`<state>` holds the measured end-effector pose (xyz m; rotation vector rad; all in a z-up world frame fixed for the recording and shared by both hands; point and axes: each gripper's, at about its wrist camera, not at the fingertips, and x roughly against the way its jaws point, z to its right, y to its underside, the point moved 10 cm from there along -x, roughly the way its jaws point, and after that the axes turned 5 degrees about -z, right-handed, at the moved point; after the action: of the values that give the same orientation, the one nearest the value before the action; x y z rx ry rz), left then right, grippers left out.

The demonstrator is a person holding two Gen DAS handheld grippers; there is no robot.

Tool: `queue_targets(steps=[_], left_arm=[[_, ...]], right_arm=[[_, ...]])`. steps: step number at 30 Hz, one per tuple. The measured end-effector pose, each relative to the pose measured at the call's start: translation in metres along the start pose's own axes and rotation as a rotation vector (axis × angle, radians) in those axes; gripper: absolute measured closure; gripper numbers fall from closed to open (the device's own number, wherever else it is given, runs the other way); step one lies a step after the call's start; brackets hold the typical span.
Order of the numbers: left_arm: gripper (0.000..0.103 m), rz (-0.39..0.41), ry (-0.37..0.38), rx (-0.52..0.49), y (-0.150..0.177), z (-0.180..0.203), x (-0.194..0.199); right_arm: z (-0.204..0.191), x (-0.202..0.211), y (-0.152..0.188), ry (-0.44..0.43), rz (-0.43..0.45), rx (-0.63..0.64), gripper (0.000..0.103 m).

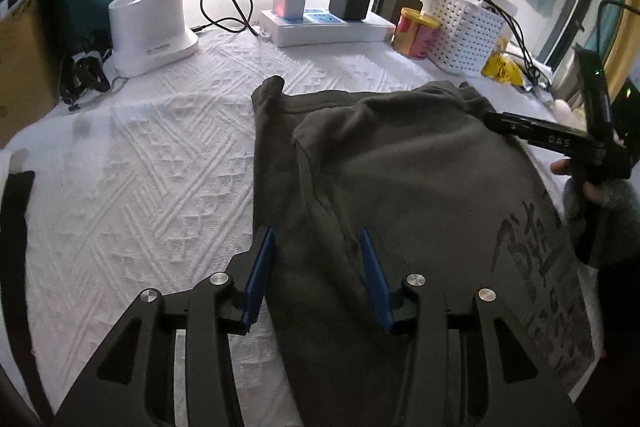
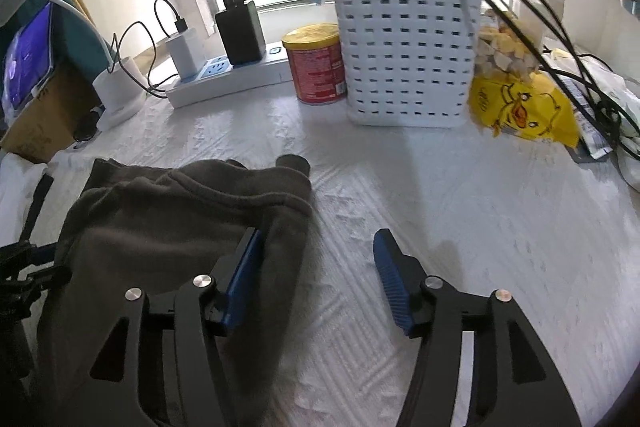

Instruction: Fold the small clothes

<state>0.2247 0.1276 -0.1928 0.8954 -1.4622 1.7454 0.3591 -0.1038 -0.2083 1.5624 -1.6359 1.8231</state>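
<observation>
A grey-brown garment [image 1: 400, 195] lies folded on the white textured cloth [image 1: 152, 167] that covers the table, filling the centre and lower right of the left wrist view; a dark print [image 1: 532, 267] runs along its right-hand part, and a rolled edge lies at its top left corner. The left gripper [image 1: 318, 279] hangs over the garment's left margin at the bottom of that frame, its blue pads spread apart with the fabric lying slack under the gap, nothing pinched. At the right edge of the same frame the right gripper [image 1: 496, 121] reaches in over the garment's far right corner, held by a hand [image 1: 576, 175]. In the right wrist view the garment [image 2: 168, 227] sits at lower left; the right gripper [image 2: 320, 275] has its jaws wide, the left pad over the garment's edge, the right pad over bare cloth, gripping nothing. Along the top of that frame stand a white perforated basket [image 2: 408, 55], a red tin with a yellow lid [image 2: 316, 67], a yellow bag [image 2: 524, 107] and a power strip [image 2: 228, 79] with chargers plugged in.
</observation>
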Motion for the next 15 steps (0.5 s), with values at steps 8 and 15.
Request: queue_targets(steps=[8, 15], left_arm=[[0.055, 0.034, -0.028, 0.033, 0.0, -0.011, 0.013], [0.034, 0.045, 0.022, 0.079, -0.007, -0.015, -0.002]], right_arm=[[0.006, 0.026, 0.019, 0.001, 0.011, -0.01, 0.043], [-0.012, 0.017, 0.033, -0.105, -0.018, -0.025, 0.014]])
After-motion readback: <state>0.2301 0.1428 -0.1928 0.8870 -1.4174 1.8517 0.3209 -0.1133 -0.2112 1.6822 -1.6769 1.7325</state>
